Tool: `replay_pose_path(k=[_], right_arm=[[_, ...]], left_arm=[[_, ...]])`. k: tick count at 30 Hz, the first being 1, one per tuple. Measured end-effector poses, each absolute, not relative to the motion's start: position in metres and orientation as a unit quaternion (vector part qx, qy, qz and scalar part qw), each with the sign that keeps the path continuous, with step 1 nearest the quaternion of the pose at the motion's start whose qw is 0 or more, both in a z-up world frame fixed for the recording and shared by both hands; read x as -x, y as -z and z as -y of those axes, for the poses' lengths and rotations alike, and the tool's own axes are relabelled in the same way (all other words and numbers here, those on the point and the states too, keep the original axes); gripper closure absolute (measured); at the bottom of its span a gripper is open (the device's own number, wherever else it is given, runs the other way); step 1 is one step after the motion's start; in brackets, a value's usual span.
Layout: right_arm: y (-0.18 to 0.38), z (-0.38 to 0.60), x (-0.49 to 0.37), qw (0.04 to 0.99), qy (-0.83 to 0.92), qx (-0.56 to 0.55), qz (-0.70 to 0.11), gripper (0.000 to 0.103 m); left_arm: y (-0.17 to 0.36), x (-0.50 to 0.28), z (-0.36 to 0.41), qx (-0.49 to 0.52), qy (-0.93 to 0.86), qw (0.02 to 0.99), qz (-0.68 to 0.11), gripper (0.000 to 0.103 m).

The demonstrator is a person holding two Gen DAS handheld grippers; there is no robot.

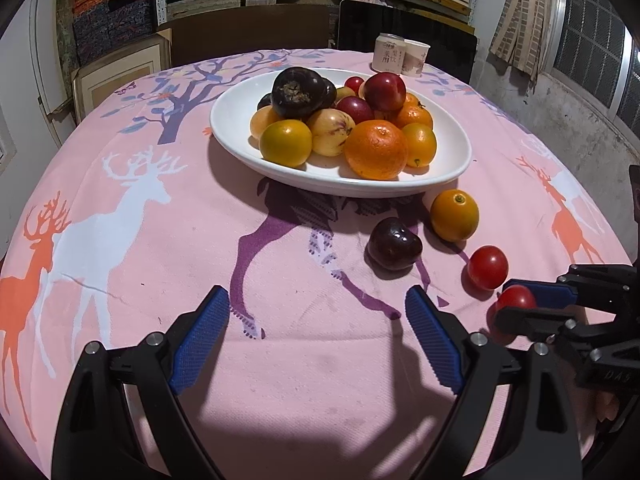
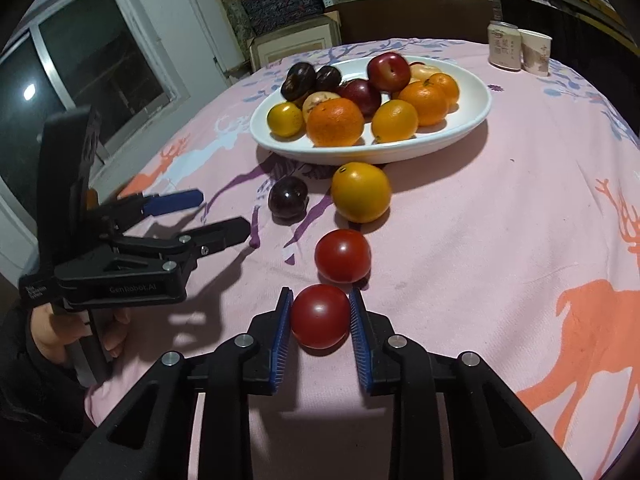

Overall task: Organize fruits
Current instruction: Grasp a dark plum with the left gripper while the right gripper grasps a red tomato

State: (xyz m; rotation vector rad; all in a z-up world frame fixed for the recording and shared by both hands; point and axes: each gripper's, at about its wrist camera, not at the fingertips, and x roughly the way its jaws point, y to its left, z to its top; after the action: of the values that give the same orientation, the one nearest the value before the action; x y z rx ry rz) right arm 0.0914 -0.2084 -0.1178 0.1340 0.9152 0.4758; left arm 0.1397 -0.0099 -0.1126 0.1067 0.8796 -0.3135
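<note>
A white bowl (image 1: 228,120) (image 2: 476,100) piled with oranges, plums and yellow fruit sits mid-table on the pink deer cloth. In front of it lie a dark plum (image 1: 394,244) (image 2: 288,198), a yellow-orange citrus (image 1: 455,215) (image 2: 361,192) and a red tomato (image 1: 488,267) (image 2: 343,255). My right gripper (image 2: 320,293) (image 1: 507,300) is shut on a second red tomato (image 2: 320,316) (image 1: 516,298), which rests on the cloth with both blue pads against its sides. My left gripper (image 1: 316,296) (image 2: 222,214) stands open just left of the loose fruit, nothing between its fingers.
A drinks can (image 1: 388,54) (image 2: 504,50) and a paper cup (image 1: 416,57) (image 2: 536,52) stand at the table's far edge. Dark chairs and packed shelves lie behind. A hand (image 2: 60,332) holds the left gripper's handle near the table's left edge.
</note>
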Motion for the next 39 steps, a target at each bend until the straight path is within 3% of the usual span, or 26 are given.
replay_pose_path(k=[17, 23, 24, 28, 39], right_arm=[[0.111, 0.229, -0.085, 0.886, -0.21, -0.095, -0.402, 0.074], [0.113, 0.231, -0.086, 0.881, -0.215, -0.104, -0.408, 0.074], [0.113, 0.231, -0.087, 0.88, -0.216, -0.105, -0.409, 0.074], [0.114, 0.233, -0.088, 0.88, -0.216, -0.112, -0.408, 0.074], [0.114, 0.236, -0.086, 0.882, -0.214, -0.116, -0.404, 0.074]], left_arm=[[0.111, -0.153, 0.05, -0.121, 0.145, 0.892, -0.411, 0.018], [0.117, -0.159, 0.066, -0.141, 0.156, 0.887, -0.412, 0.043], [0.118, -0.16, 0.066, -0.137, 0.165, 0.884, -0.415, 0.053], [0.118, -0.159, 0.069, -0.131, 0.189, 0.879, -0.417, 0.07], [0.108, -0.143, 0.052, -0.071, 0.219, 0.884, -0.408, 0.071]])
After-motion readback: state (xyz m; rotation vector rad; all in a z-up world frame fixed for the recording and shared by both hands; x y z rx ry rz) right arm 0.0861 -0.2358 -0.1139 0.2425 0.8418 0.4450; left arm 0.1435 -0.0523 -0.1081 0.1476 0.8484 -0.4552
